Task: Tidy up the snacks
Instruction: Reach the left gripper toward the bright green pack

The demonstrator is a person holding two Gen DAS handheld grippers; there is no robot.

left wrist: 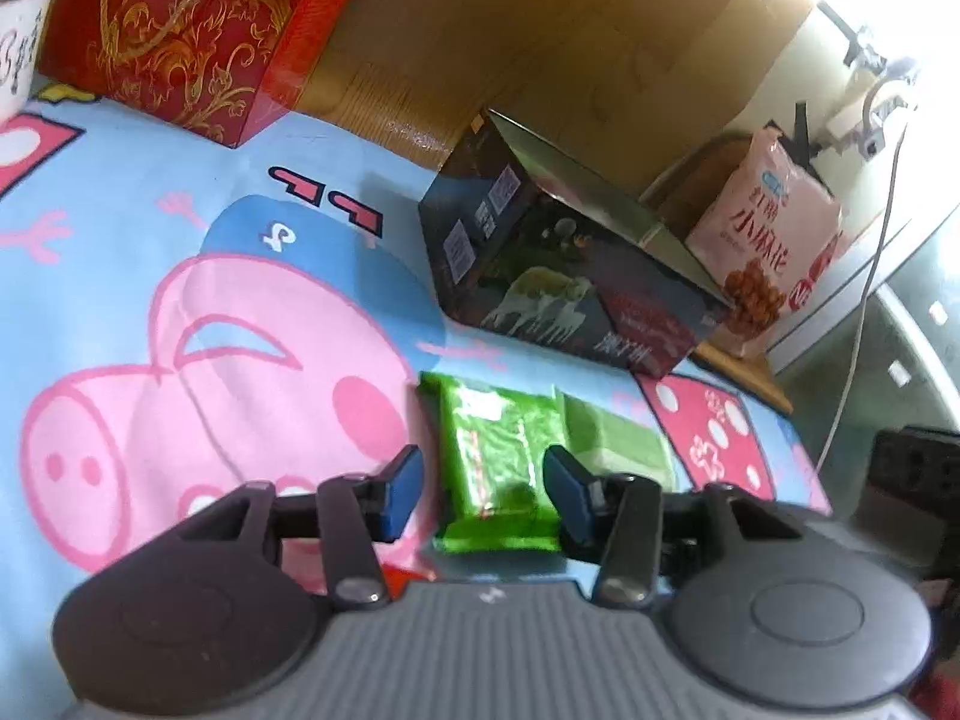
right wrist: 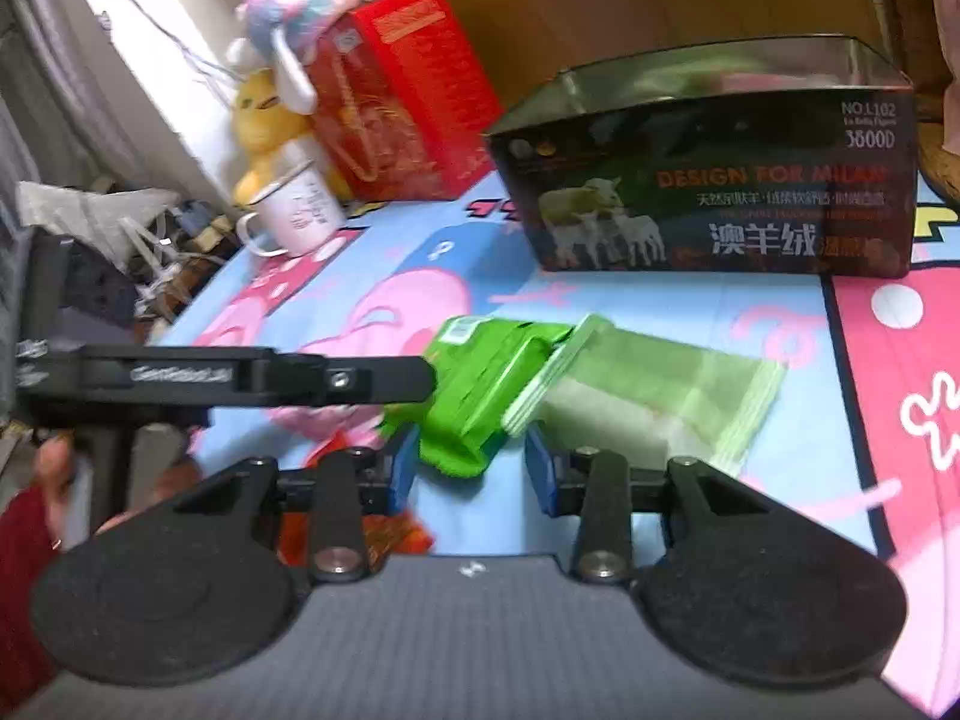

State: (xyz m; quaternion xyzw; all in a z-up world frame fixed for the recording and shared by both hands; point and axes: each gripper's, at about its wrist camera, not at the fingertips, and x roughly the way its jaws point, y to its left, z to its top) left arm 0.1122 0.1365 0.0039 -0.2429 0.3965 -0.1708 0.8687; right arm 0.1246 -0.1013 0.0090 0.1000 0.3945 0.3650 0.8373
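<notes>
Two green snack packets lay on the cartoon-pig cloth (left wrist: 150, 192), near the table's front edge and just before the dark open-topped box (right wrist: 708, 180): a bright green packet (left wrist: 498, 462) and, touching it, a paler green packet (right wrist: 648, 396).

The left gripper (left wrist: 483, 489) stood with its jaws narrowly parted on either side of the bright packet, its blue pads (left wrist: 399, 492) not visibly pressing the wrapper. The right gripper (right wrist: 471, 471) was parted about as little, with the packet's near end just ahead of its pads; whether they touched it could not be told.

The step in hand looked like the reach for a packet, not yet a grip. The next move would likely call for one gripper to close on the bright packet's edges, lift it clear of its neighbour and carry it over the box's rim, with the other gripper kept out of the way.
</notes>
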